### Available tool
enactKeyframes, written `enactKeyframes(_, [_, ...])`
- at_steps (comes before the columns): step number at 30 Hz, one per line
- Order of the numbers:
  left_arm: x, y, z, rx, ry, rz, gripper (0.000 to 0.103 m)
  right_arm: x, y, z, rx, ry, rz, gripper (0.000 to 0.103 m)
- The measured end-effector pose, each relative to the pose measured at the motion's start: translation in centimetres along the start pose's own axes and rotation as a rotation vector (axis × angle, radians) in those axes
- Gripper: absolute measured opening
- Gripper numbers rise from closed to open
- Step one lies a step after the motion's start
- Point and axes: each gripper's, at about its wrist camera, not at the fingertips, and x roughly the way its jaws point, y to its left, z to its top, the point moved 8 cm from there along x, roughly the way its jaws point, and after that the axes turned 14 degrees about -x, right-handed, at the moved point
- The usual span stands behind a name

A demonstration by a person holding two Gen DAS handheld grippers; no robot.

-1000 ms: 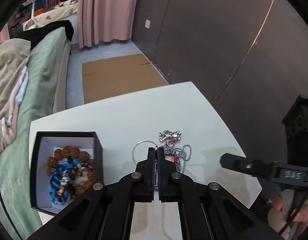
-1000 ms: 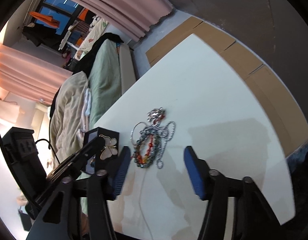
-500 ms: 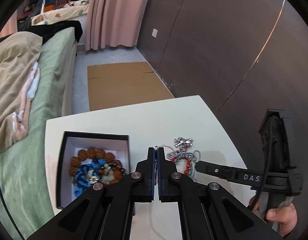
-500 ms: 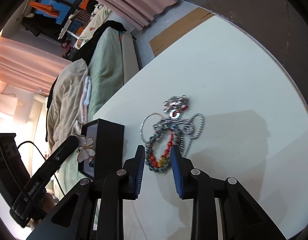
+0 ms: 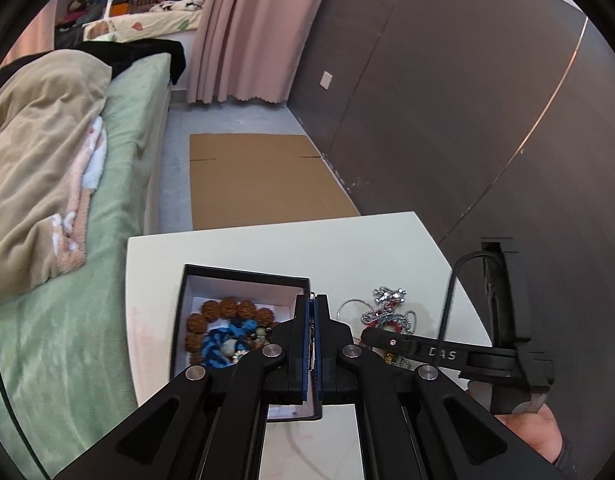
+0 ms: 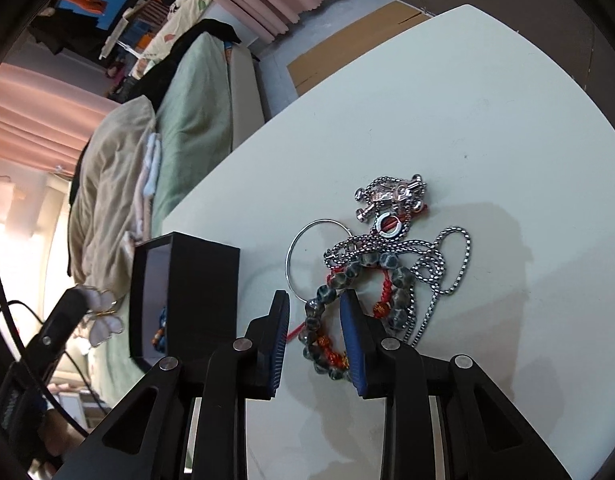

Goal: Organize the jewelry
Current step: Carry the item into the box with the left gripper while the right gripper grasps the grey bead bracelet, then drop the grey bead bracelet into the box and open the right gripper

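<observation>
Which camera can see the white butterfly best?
The right wrist view. There the white butterfly shows whole, with gold-edged wings, clamped in the left tongs beside the black box. In the left wrist view the shut tongs hide it; only a thin sliver shows between the blue pads.

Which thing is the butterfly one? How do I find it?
Find the white table, then the open black box at its edge beside the green bed. Next to the box, the closed left gripper pinches a butterfly charm. It alone has pale, gold-edged wings; the pile on the table is beads and silver chain.
</observation>
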Motion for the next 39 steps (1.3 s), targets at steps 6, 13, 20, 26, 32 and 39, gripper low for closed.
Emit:
enactKeyframes(6, [-0.8,0.6,0.1,-0.004,-0.009,0.002,0.001,0.0,-0.1,0.1,-0.013,0.003,-0.043,0.019])
enactKeyframes(13, [-1.3,1.4,0.2,-0.024,-0.012,0.002,0.001,-2.7,0.3,0.3,0.02,-0.063,0.02,0.01])
enactKeyframes(20, [-1.3,1.5,-0.1,-0.032,-0.008,-0.003,0.001,-6.6,2.3,1.0,0.002,-0.176,0.111,0.01])
enactKeyframes(26, [-0.8,1.6,-0.1,-0.053,0.002,-0.023,0.002,-8.2,4.8,1.8,-0.033,-0.244,0.189,0.01])
enactKeyframes(32, [-0.6,3.0,0.6,-0.11,0.027,-0.008,0.028,-8.1,7.8,2.4,-0.074,-0.27,0.26,0.01])
enactKeyframes(39, [-2.5,4.3,2.0,-0.145,-0.043,-0.01,0.058,-6.8,10.9,2.7,-0.124,-0.255,0.32,0.01])
